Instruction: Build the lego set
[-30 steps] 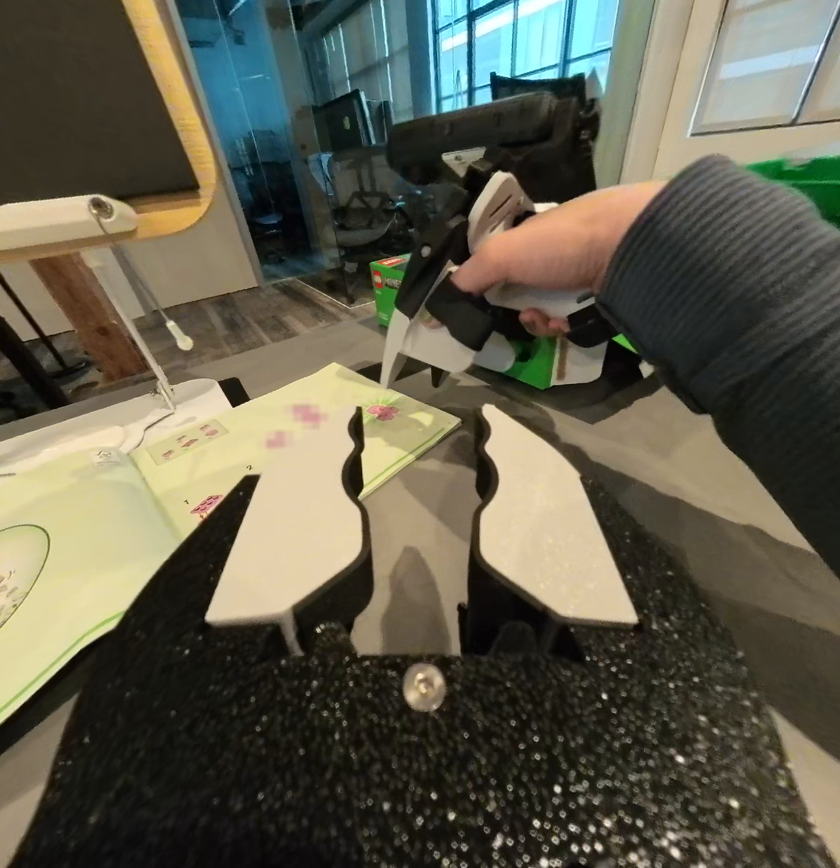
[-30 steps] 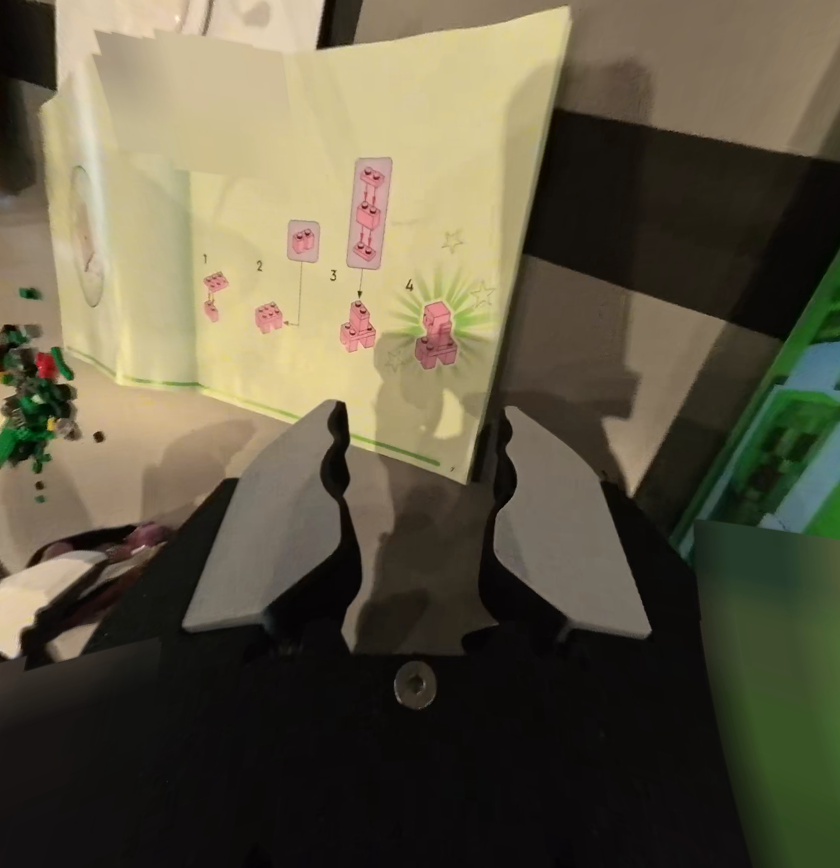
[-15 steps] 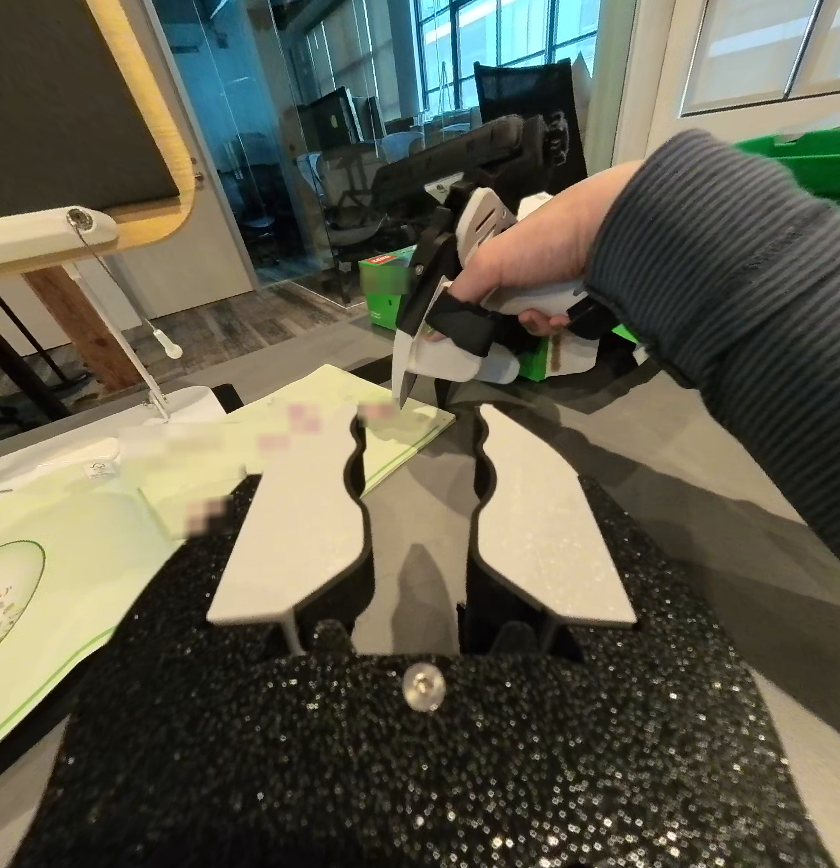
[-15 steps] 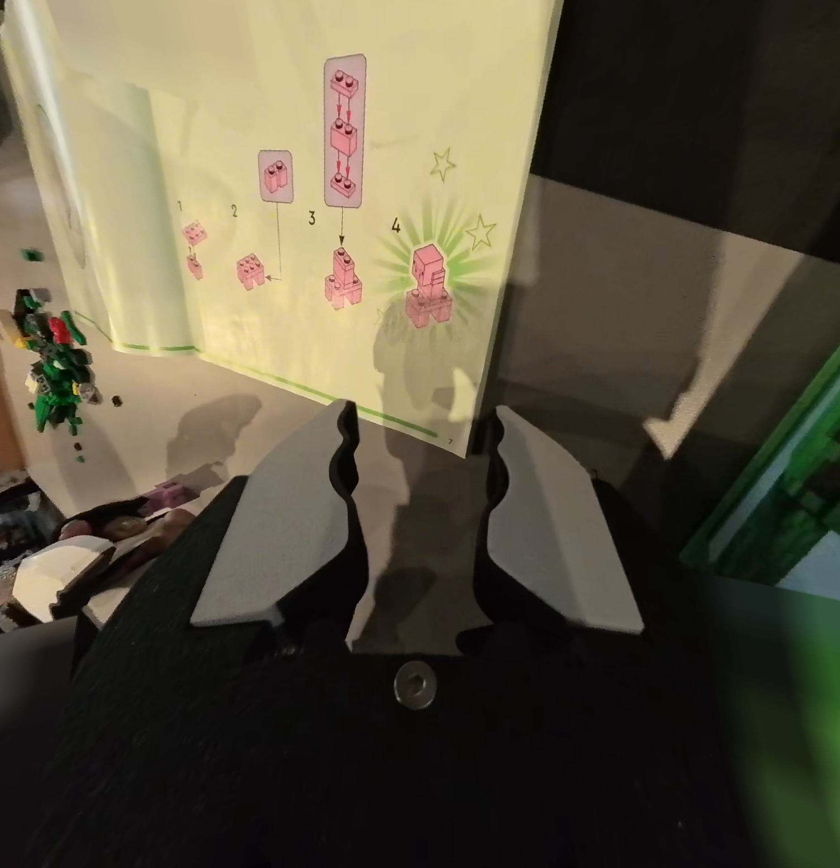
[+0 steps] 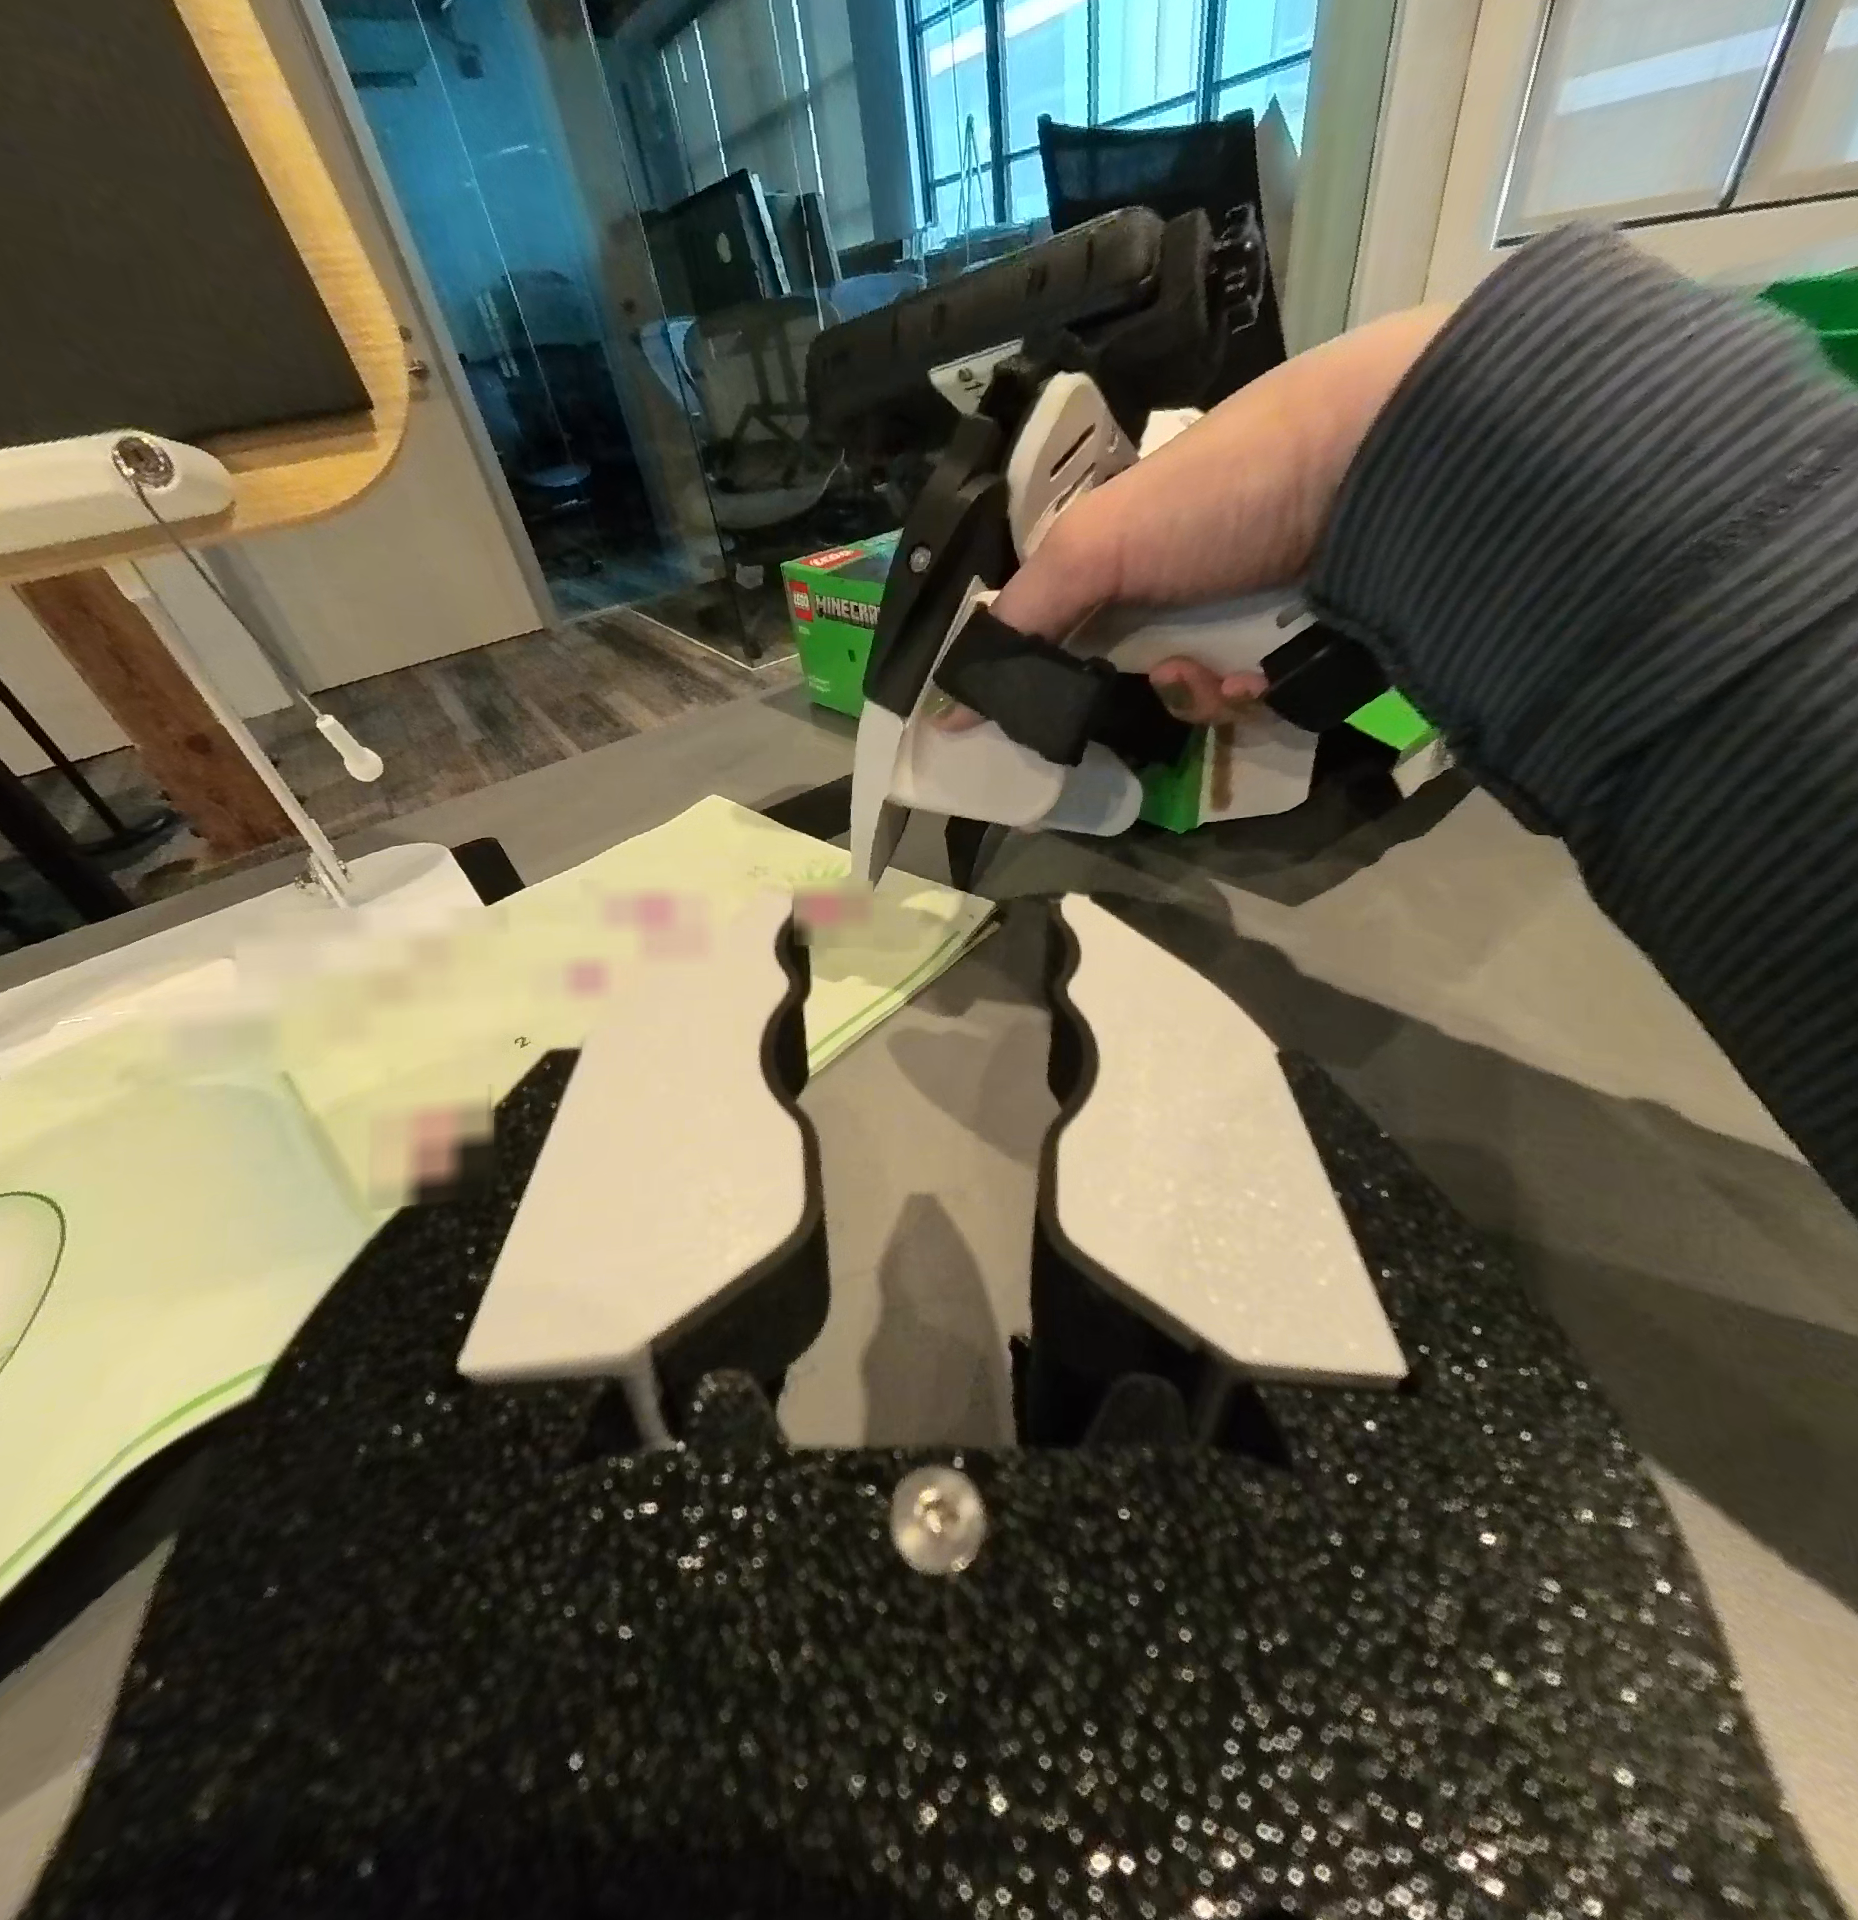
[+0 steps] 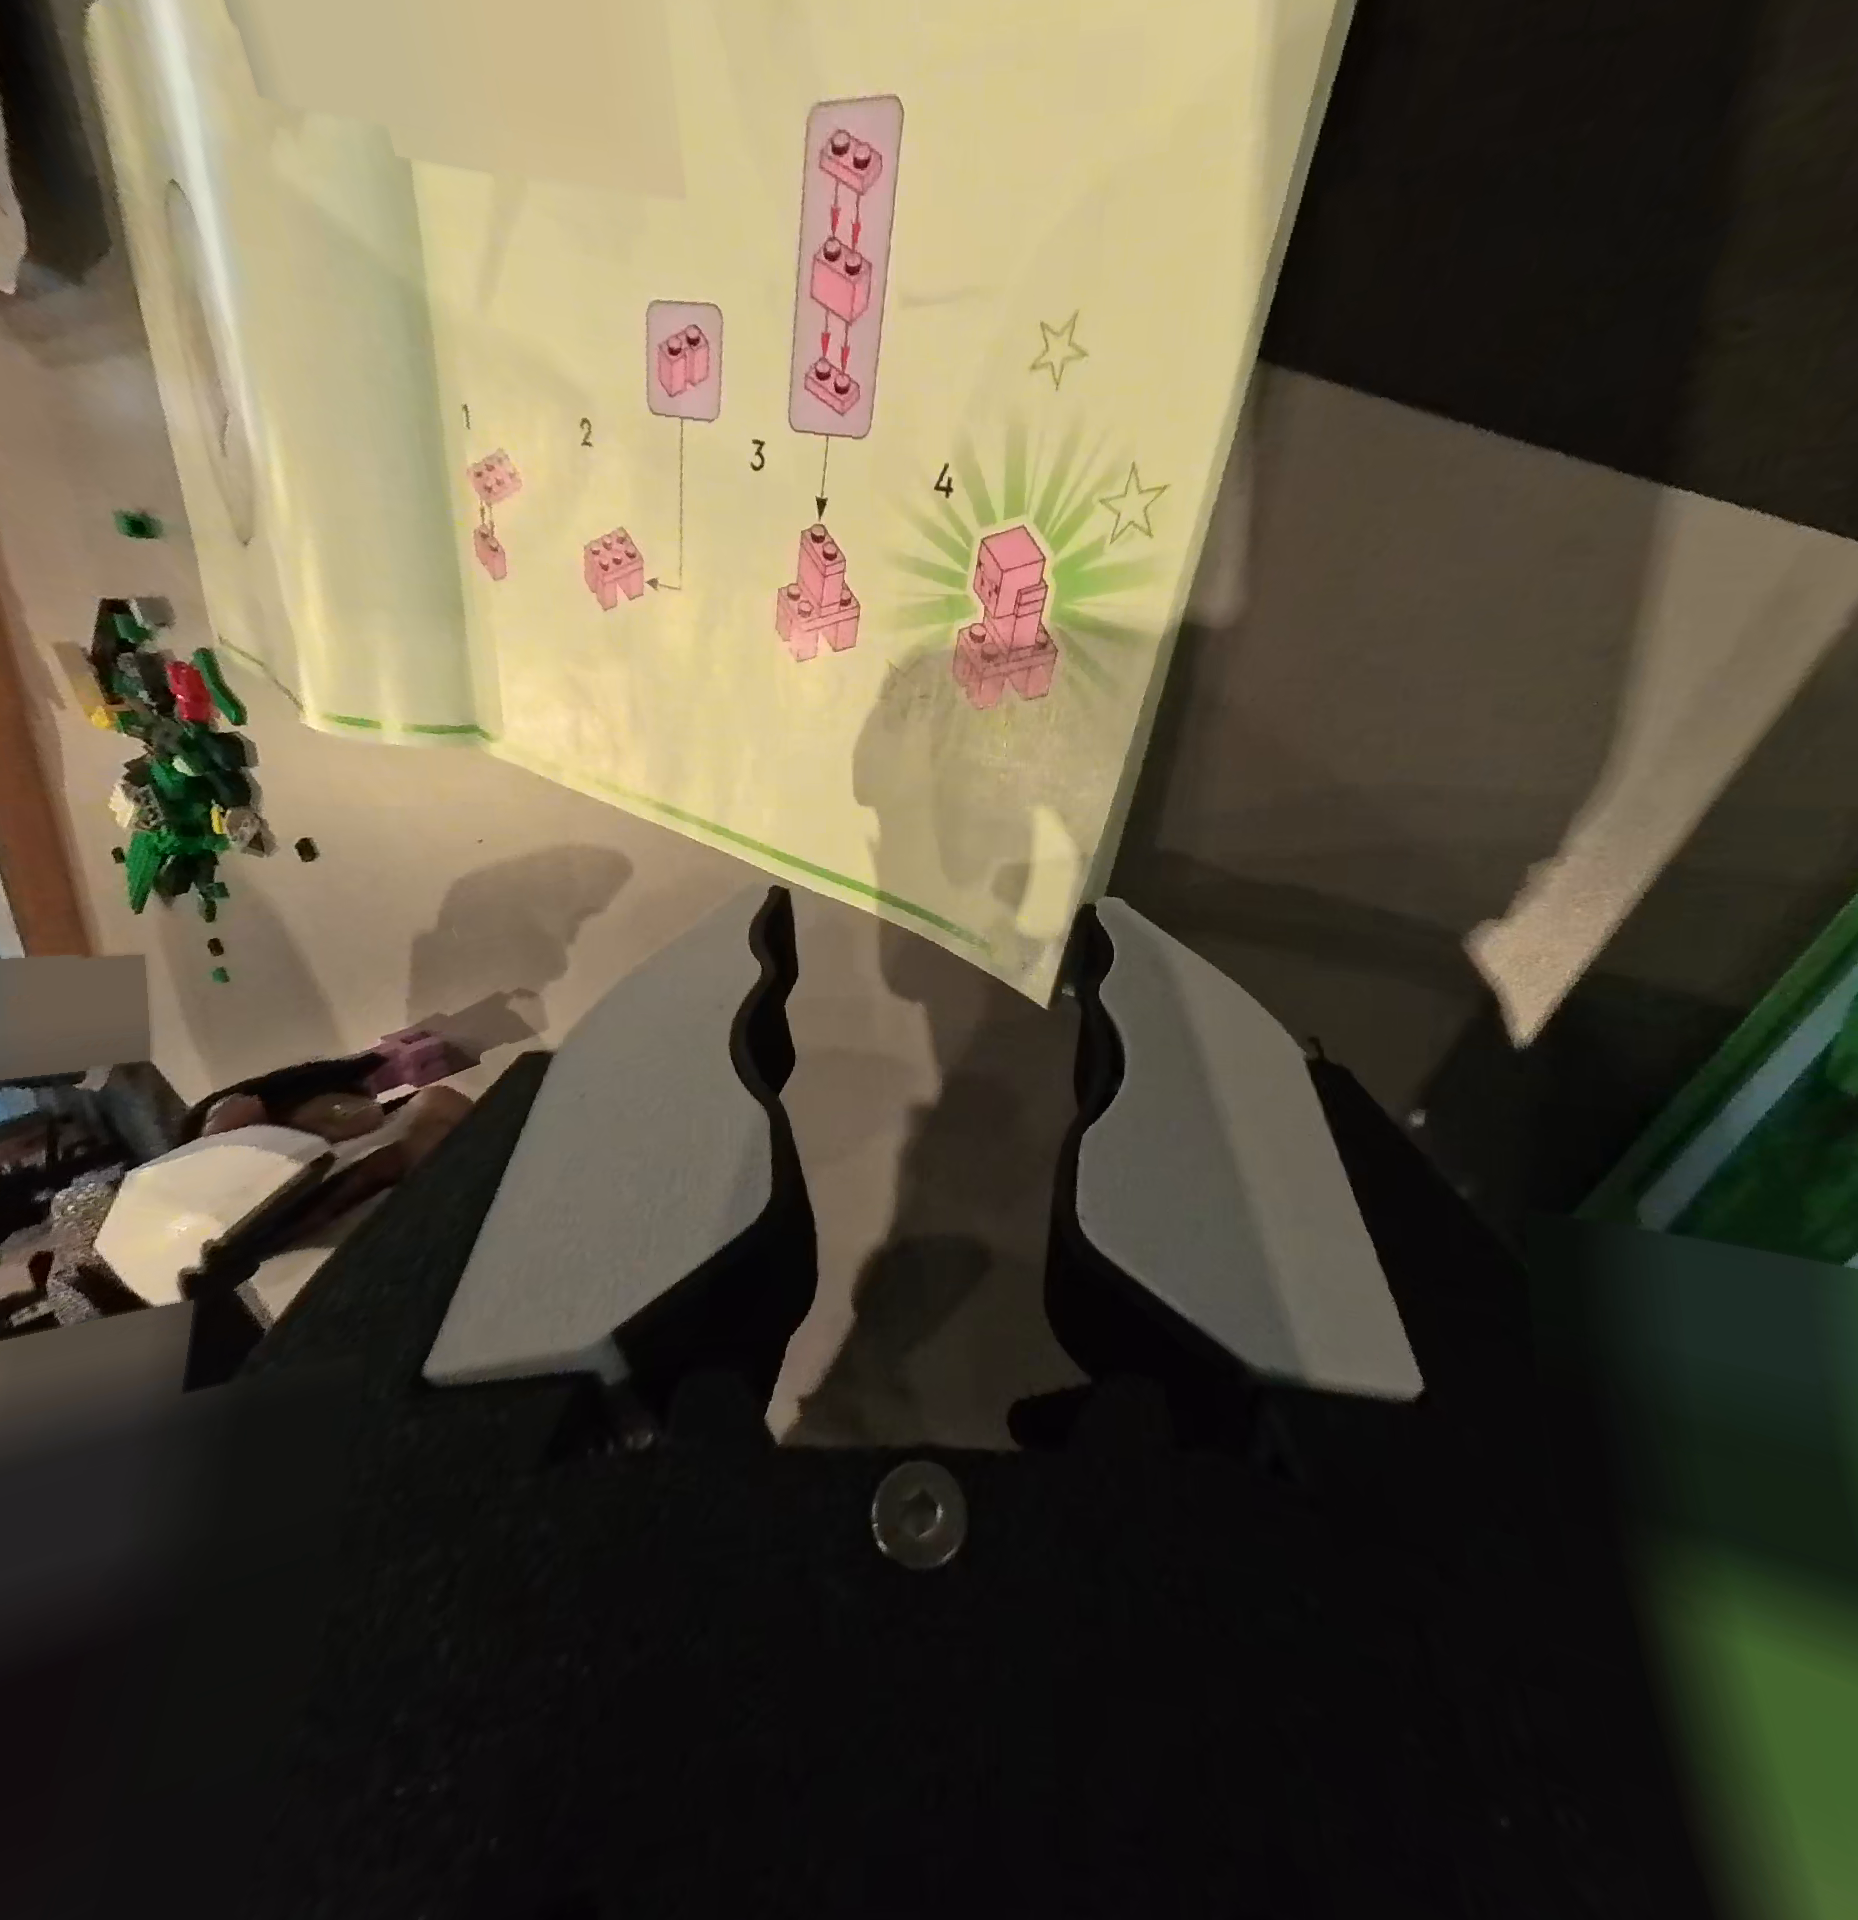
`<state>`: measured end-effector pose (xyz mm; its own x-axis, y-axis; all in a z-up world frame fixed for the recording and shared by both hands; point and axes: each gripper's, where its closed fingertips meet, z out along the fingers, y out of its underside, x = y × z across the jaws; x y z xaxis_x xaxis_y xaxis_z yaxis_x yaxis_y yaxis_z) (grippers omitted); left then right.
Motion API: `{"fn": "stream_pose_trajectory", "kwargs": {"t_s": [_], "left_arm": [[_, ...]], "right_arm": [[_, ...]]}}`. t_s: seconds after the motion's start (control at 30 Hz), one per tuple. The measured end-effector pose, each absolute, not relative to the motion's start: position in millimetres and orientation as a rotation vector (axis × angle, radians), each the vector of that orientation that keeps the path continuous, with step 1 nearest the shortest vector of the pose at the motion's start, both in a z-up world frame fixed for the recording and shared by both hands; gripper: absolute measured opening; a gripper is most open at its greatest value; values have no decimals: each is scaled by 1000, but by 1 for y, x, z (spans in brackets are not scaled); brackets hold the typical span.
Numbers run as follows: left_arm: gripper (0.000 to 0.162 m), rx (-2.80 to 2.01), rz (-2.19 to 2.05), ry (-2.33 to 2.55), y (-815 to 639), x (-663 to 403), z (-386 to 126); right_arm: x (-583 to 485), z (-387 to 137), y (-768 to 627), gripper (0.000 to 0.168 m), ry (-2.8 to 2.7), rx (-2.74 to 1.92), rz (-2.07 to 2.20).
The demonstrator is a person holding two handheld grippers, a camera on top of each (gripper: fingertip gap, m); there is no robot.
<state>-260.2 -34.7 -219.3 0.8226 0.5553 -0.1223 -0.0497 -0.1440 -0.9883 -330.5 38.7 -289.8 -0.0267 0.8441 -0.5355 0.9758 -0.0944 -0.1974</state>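
Note:
The open instruction booklet [image 6: 800, 416] lies flat on the grey table [image 5: 1424, 1039], its pale green page showing pink brick steps. My right gripper [image 6: 935, 909] is open and empty, hovering over the page's near right corner. In the left wrist view a hand holds it [image 5: 920, 868] pointing down at the booklet [image 5: 281, 1091]. My left gripper [image 5: 925, 920] is open and empty, low over the table beside the booklet's edge. A pile of loose green, red and dark bricks [image 6: 177, 769] lies left of the booklet. A small purple brick [image 6: 416, 1049] sits near the left gripper [image 6: 208, 1184].
A green set box [image 5: 831, 623] stands behind the right gripper and also shows at the right of the right wrist view [image 6: 1787, 1122]. A white desk lamp [image 5: 94, 488] with its base [image 5: 405, 873] stands at the far left. A dark strip [image 6: 1527, 260] crosses the table beyond the booklet.
My right gripper has moved down and closer to the booklet's corner, so the page fills more of its view. Both grippers stay open. The left gripper has hardly moved.

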Motion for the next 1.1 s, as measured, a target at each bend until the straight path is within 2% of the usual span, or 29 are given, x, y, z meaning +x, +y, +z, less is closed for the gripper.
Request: {"fn": "stream_pose_trajectory", "kwargs": {"t_s": [0.9, 1.1], "left_arm": [[43, -1662, 533, -404, -32, -260, -224], [43, -1665, 529, -403, -32, -260, -224]], "right_arm": [[-326, -290, 38, 45, 1921, 2004, -781], [-326, -294, 40, 34, 1917, 2014, -764]]}}
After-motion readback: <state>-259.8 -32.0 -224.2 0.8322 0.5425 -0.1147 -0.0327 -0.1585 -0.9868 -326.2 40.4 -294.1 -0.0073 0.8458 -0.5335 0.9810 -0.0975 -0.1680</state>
